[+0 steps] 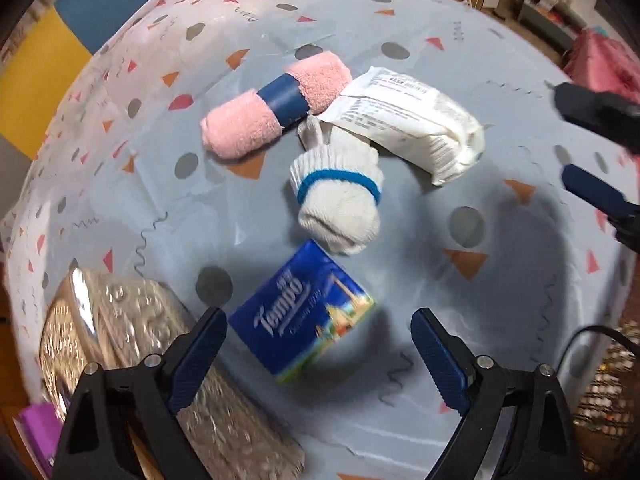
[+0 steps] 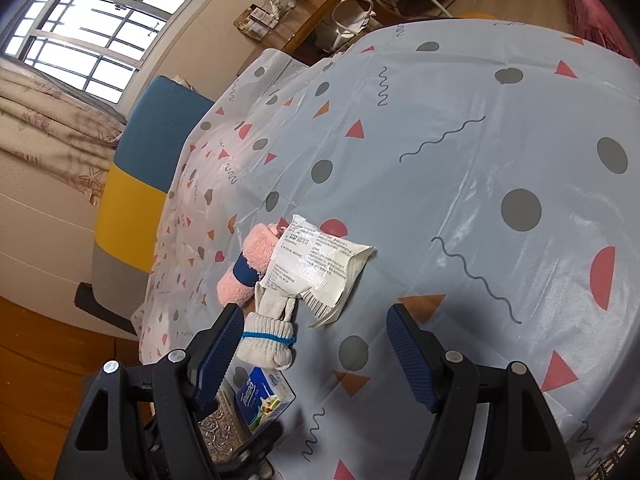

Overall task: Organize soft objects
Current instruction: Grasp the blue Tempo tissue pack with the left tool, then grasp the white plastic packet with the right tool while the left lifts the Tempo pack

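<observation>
Left gripper (image 1: 318,354): jaws apart, nothing between the pads, blue tissue pack (image 1: 303,312) just ahead at 12 o'clock. White sock roll (image 1: 338,196) beyond; pink towel roll (image 1: 276,102) at 11, white packet (image 1: 416,120) at 1. Right gripper (image 2: 316,350): jaws apart, holding nothing.

pink towel roll (image 1: 276,106) (navy band)

A desk under a glossy pale-blue cloth (image 1: 500,208) printed with grey dots, coral and orange triangles and squiggles carried a pink rolled towel with a navy band (image 1: 276,104), a white plastic packet (image 1: 416,124) at its three o'clock touching it, a white knitted sock bundle with a blue elastic (image 1: 340,196) below, a blue Tempo tissue pack (image 1: 304,316) at six o'clock, and an embossed silver box (image 1: 132,332) at eight o'clock.
</observation>
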